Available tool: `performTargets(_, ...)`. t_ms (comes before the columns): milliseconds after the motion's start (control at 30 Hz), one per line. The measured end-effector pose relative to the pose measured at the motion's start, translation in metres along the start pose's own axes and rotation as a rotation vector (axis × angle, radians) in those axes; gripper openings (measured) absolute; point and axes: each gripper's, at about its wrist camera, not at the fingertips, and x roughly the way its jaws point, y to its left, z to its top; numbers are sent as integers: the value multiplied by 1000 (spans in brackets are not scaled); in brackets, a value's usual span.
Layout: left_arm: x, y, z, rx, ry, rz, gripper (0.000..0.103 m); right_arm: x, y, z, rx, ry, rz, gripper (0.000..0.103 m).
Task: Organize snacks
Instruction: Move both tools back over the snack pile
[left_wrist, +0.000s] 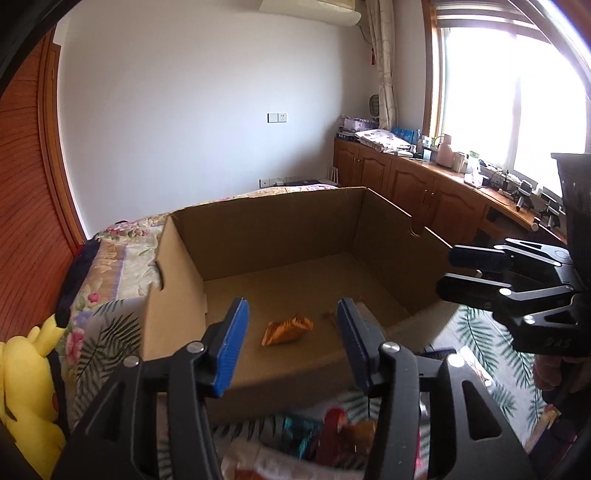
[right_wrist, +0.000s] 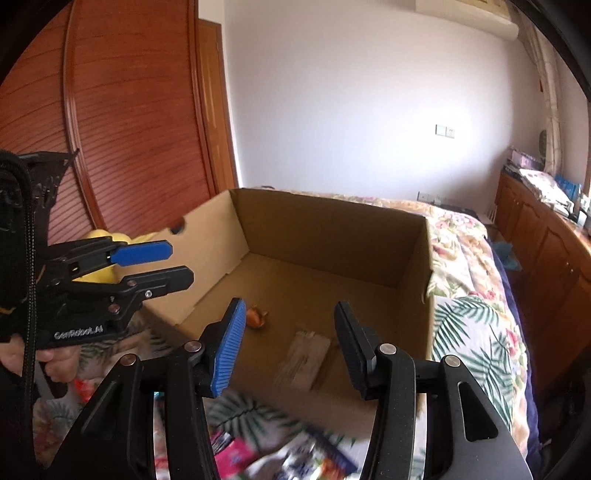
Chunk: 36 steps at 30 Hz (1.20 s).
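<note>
Bed (right_wrist: 476, 317) with floral cover carries an open cardboard box (left_wrist: 280, 236), directly ahead of both grippers. Left gripper (left_wrist: 291, 343): jaws partly apart, nothing between the pads. Right gripper (right_wrist: 290, 347): same, partly apart and empty. On the box floor just beyond the fingertips lie an orange snack packet (left_wrist: 286, 330) and a pale flat packet (right_wrist: 304, 360). More snack packets (right_wrist: 295, 458), blurred, lie below the grippers outside the box.

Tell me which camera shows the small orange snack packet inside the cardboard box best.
The left wrist view: the orange packet lies whole and sharp between that gripper's open jaws on the cardboard box floor. The right wrist view shows the packet only smaller, at the left fingertip, part hidden.
</note>
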Motion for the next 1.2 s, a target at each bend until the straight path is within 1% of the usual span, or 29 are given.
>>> performTargets(133,-26,1,-17,-7,-13,4,53,-23,11,-19,7,-4,-12,52)
performTargets(200,-36,1,-28,-11,-12,5,54,-26,15,-29,15,6,-20,52)
performTargets(300,-47,1,-46,-22,-3,1,59,-30,16,-44,15,21,-42,52)
performTargets(367,-51,0,-57,-29,2,-2,66,-30,16,-54,22,33,-56,52)
performTargets(433,-55,-4,-71,-33,8,0,68,-30,12,-65,28,45,-74,52)
performTargets(600,-59,-12,-105,-32,48,-5,68,-26,4,-90,60,75,-100,53)
performTargets(800,-62,-23,-136,-30,96,-19,68,-22,-11,-114,93,107,-133,54)
performTargets(1000,-68,-31,-150,-39,110,-22,68,-24,-31,-132,125,131,-176,58)
performTargets(1200,-71,-39,-155,-35,114,-23,68,-23,-47,-141,148,154,-204,61)
